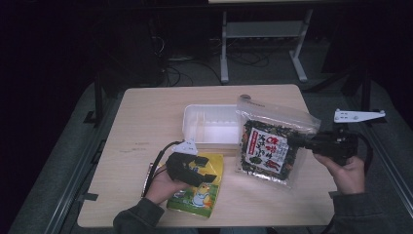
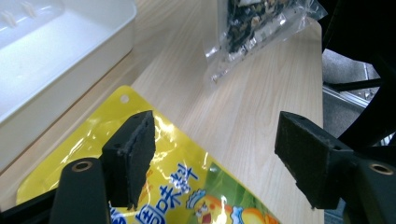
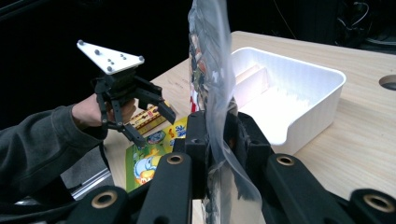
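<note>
A yellow snack bag (image 1: 202, 195) lies flat on the wooden table near its front edge. My left gripper (image 1: 207, 168) hovers just over the bag's top end, jaws wide and holding nothing; in the left gripper view the yellow bag (image 2: 187, 182) lies under the open left gripper (image 2: 215, 149), whose pads are clear of it. A clear bag of dark seaweed mix with a red and white label (image 1: 268, 146) hangs tilted above the table's right half. My right gripper (image 1: 292, 141) is shut on its right edge, and the thin plastic (image 3: 210, 60) stands pinched between the right gripper's (image 3: 217, 135) pads.
A white plastic tray (image 1: 187, 122) with low dividers sits at the middle of the table, behind both bags. A small yellow-brown box (image 3: 147, 116) lies by the left hand. A round cable hole (image 1: 245, 96) is near the far edge. Dark floor, cables and table legs lie beyond.
</note>
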`<action>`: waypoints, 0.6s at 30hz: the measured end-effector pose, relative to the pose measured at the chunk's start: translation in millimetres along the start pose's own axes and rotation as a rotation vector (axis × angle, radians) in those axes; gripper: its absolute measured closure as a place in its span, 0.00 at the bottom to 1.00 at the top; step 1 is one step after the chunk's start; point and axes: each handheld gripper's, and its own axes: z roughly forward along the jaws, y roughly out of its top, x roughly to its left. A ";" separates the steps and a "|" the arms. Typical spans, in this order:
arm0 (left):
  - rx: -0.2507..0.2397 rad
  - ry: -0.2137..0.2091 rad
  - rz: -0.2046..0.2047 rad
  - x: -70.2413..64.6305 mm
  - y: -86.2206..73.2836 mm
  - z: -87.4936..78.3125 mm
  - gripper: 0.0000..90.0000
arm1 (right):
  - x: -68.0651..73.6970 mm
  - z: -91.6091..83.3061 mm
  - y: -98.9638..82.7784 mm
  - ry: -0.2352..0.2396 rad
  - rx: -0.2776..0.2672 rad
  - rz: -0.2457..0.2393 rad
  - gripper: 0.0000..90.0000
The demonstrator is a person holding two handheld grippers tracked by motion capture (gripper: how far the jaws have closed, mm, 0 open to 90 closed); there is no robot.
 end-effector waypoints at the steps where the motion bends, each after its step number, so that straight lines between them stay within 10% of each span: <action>1: 0.002 0.002 0.002 0.2 -0.9 -1.9 0.31 | -0.1 0.6 1.1 -0.004 0.001 -0.001 0.86; 18: -0.018 0.048 -0.017 3.5 -23.1 -30.3 0.29 | -0.2 12.1 31.4 -0.055 -0.024 -0.033 0.86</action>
